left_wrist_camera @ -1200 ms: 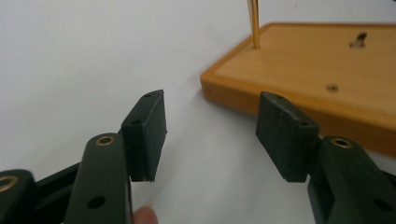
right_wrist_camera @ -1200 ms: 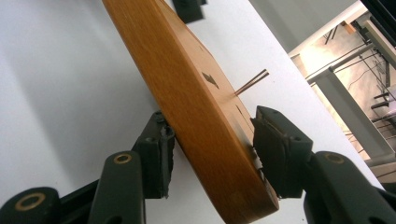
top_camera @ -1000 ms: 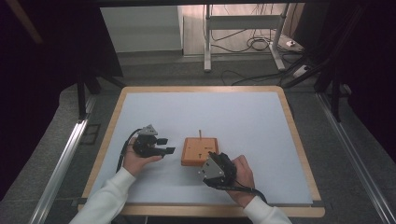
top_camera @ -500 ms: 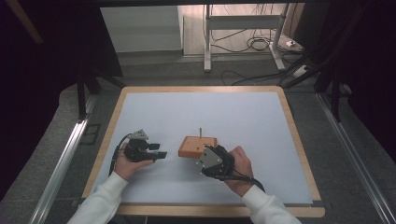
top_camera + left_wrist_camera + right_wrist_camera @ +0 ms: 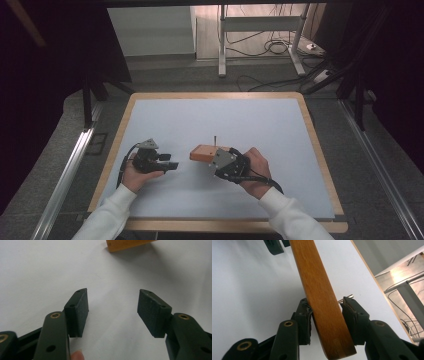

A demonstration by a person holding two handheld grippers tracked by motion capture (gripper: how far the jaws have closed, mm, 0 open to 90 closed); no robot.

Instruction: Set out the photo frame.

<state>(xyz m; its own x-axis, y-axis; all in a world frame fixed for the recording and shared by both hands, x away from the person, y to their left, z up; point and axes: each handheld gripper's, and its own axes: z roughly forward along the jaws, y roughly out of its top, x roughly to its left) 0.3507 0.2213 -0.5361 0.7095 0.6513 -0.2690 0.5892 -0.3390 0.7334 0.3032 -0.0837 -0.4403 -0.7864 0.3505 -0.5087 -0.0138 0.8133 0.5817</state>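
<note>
High view: a flat orange-brown wooden block (image 5: 204, 152) with a thin metal pin lies on the pale blue tabletop (image 5: 250, 120). Left gripper view: the left hand-held gripper (image 5: 113, 305) gapes empty (matte black pads). Right gripper view: the right hand-held gripper (image 5: 325, 315) clamps the block's smooth edge.

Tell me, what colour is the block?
Orange-brown wood; the block shows best in the right gripper view.

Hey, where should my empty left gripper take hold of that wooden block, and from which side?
Probably the free left end of the wooden block, approached from the left with the left gripper. The right gripper already clamps its other end across the flat faces, and a thin pin stands on top.
</note>
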